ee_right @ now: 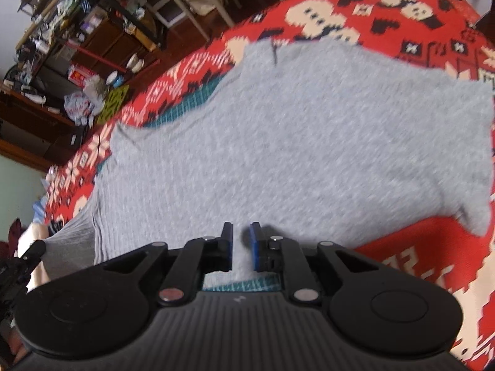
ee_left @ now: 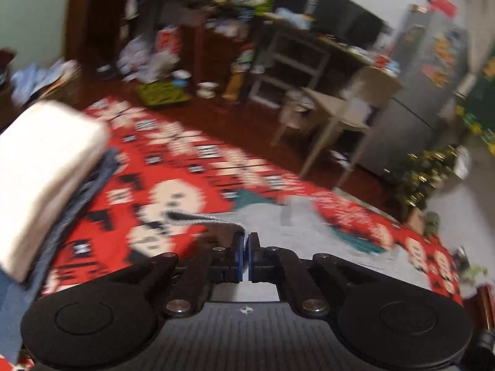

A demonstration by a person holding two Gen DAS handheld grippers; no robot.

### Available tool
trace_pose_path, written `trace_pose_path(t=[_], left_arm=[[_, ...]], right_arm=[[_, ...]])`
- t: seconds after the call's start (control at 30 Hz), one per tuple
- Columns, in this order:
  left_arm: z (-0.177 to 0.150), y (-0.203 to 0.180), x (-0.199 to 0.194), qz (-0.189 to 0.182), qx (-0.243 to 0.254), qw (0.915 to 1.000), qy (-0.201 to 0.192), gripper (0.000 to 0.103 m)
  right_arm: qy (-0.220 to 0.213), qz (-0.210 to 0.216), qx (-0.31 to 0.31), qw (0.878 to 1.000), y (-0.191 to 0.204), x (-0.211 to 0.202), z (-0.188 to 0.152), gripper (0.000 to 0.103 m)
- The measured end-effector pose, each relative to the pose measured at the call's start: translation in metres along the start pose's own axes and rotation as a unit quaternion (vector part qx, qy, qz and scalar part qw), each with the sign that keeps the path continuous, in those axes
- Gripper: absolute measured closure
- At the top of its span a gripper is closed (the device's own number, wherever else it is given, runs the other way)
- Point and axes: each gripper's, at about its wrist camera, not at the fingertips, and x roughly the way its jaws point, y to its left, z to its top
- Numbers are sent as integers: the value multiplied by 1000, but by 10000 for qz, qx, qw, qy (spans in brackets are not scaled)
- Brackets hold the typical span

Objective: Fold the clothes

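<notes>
On red blanket (ee_right: 402,6) | left gripper (ee_left: 246,241) pinching grey garment (ee_right: 278,139) edge | right gripper (ee_right: 240,235) slightly parted | background blurred

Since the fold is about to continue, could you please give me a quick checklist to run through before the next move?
1. Left gripper pinches the grey garment's edge between shut jaws: ok.
2. Right gripper has hold of the garment: not ok; its jaws stand apart above the cloth with nothing pinched.
3. Garment lies spread and fairly flat on the red patterned blanket: ok.
4. White folded stack sits clear of the fold path: cannot tell; it is close at the left in the left wrist view.
5. Far hem is free of snags: cannot tell; the pictures are blurred.
</notes>
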Motion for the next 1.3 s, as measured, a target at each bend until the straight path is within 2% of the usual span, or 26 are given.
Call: trace_pose_path(t=[0.23, 0.53, 0.8, 0.93, 1.03, 1.1, 1.17, 1.3], left_arm=[[-13, -73, 17, -557, 536, 9968, 204, 100], [-25, -111, 56, -1159, 210, 9907, 678, 100], [-34, -122, 63, -1600, 22, 9818, 1018, 100], [-43, -126, 72, -1604, 108, 9795, 1211, 100], [-48, -121, 86, -1616, -72, 9749, 1532, 96], [-48, -117, 83, -1752, -173, 9722, 1544, 94], [-47, -113, 80, -1869, -254, 9698, 1547, 89], [-41, -99, 60, -1857, -168, 9713, 1476, 84]], right_arm=[[-420, 52, 370, 9984, -24, -25, 19, 88], [-428, 311, 918, 9944, -47, -26, 33, 88], [-414, 364, 977, 9937, -47, -23, 32, 88], [-415, 349, 973, 9938, -47, -23, 31, 87], [-400, 324, 924, 9944, -45, -22, 30, 86], [-393, 337, 886, 9947, -44, -21, 30, 86], [-383, 355, 852, 9950, -43, -20, 30, 86], [-269, 377, 766, 9960, -39, -14, 27, 83]])
